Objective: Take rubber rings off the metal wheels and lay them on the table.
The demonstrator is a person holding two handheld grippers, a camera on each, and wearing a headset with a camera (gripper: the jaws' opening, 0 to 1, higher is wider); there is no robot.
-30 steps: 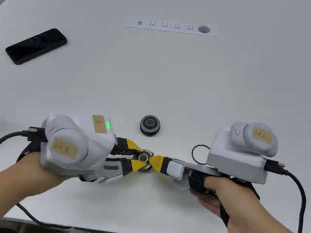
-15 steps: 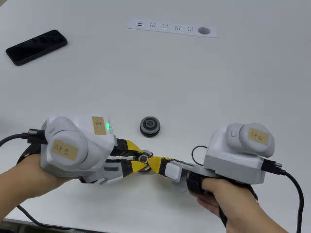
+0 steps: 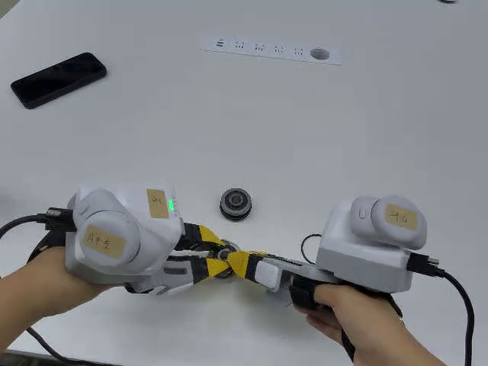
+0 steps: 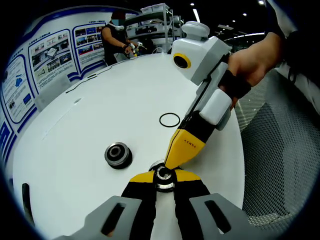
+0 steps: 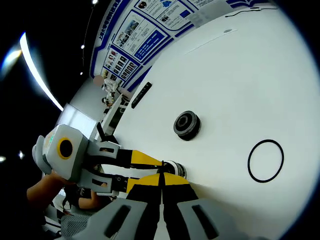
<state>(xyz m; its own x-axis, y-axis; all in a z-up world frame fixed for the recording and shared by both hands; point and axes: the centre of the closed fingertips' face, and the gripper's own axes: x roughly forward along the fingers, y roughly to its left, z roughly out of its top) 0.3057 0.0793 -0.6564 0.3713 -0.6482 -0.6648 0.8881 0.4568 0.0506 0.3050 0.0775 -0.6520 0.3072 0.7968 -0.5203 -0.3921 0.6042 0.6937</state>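
The small metal wheel is sitting clamped between the yellow tips of the left claw, low over the bench near its front edge. The right claw, jaws together, is pressing its tips against that wheel's rim; whether it is pinching any rubber, cannot tell. A loose rubber ring is lying flat beside the right gripper. A second wheel is resting just beyond the claws.

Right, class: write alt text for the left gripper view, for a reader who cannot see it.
The left gripper clamps a metal wheel while the right gripper reaches it from the upper right, tip touching. On the table behind lie a second wheel and a loose black rubber ring.
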